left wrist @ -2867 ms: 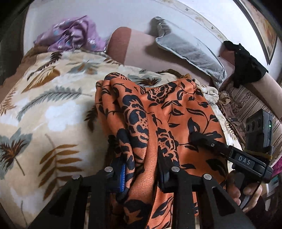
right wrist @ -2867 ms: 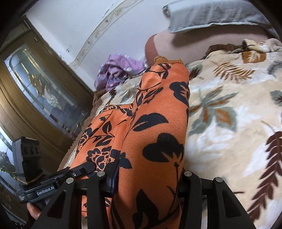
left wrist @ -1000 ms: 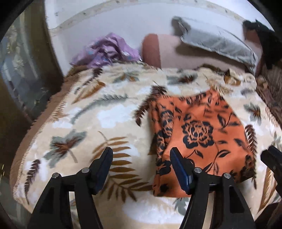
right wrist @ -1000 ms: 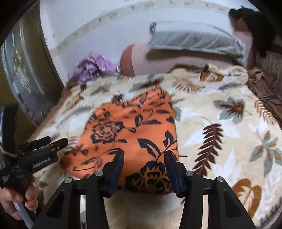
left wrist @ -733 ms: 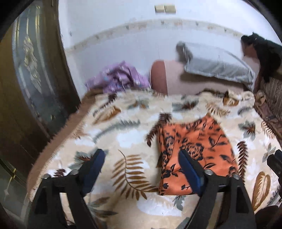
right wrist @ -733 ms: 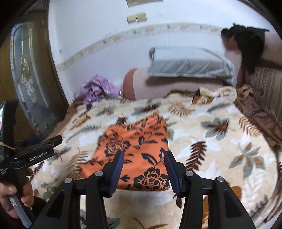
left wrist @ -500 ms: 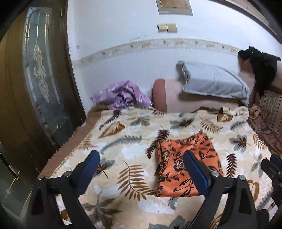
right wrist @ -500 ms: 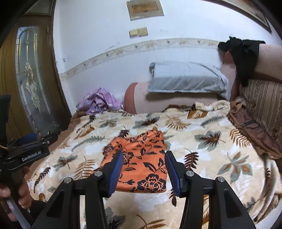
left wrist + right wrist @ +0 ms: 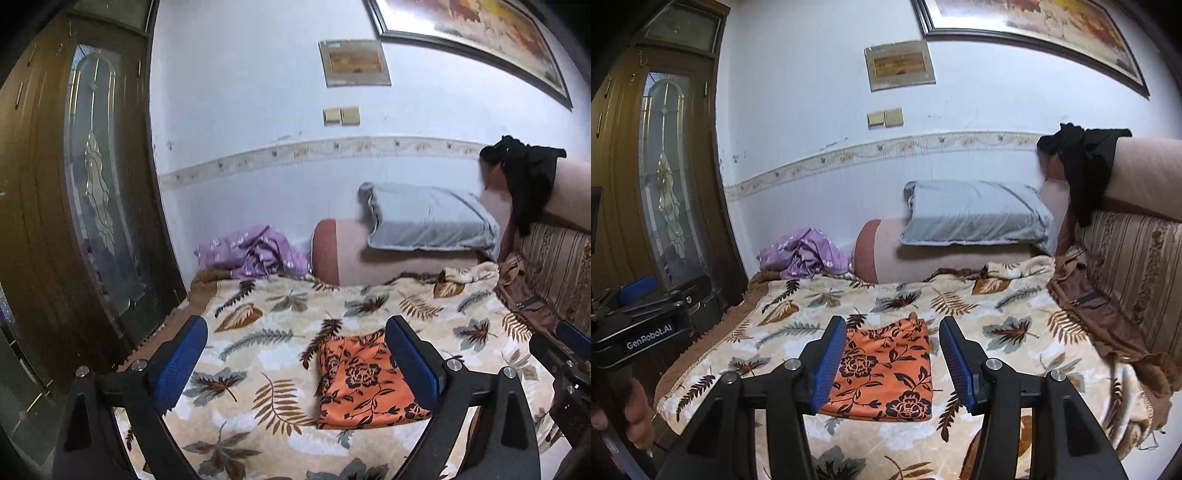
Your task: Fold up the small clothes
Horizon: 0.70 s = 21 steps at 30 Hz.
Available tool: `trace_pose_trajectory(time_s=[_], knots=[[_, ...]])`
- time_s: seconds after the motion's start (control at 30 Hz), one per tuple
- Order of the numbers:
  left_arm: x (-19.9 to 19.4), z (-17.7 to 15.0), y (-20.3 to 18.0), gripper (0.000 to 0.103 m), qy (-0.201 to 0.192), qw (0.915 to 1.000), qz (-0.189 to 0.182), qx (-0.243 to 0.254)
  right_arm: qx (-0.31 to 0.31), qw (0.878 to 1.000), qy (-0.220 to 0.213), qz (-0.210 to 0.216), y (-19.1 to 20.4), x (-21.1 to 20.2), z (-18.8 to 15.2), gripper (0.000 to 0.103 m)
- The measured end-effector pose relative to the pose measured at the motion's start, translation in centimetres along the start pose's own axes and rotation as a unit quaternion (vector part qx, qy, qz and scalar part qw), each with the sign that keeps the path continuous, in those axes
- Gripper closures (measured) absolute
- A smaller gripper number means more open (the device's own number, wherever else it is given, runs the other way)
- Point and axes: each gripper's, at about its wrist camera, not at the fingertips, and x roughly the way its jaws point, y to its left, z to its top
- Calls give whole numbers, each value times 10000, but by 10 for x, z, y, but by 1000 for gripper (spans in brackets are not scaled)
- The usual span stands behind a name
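Orange cloth (image 9: 886, 373) lies folded on the bed (image 9: 1015, 350), soft and floppy; pinch a corner. Both hand-held grippers, left (image 9: 295, 363) and right (image 9: 894, 362), have just been opening and hold nothing.

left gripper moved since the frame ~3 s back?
Yes. The left gripper has pulled up and back from the orange garment, which now lies folded on the leaf-print blanket. Its jaws have just been opening, nothing between them.

Orange garment (image 9: 886, 373) with black flower print, folded into a flat rectangle on the leaf-patterned blanket (image 9: 1015, 332)
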Motion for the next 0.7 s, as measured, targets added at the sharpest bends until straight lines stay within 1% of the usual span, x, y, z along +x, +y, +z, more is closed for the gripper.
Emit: trace_pose_trajectory(time_s=[0.13, 0.33, 0.4, 0.7], knots=[[-18, 9, 3, 6, -117, 9999, -115, -36, -70, 9999, -116, 16, 5, -16, 8, 46], [-42, 20, 8, 6, -343, 9993, -113, -92, -140, 9997, -221, -10, 16, -35, 15, 45], [-48, 22, 10, 6, -395, 9991, -108, -107, -138, 9997, -181, -67, 19, -38, 17, 43], [-60, 25, 20, 6, -469, 9988, -72, -140, 11, 10000, 39, -87, 23, -42, 22, 43]])
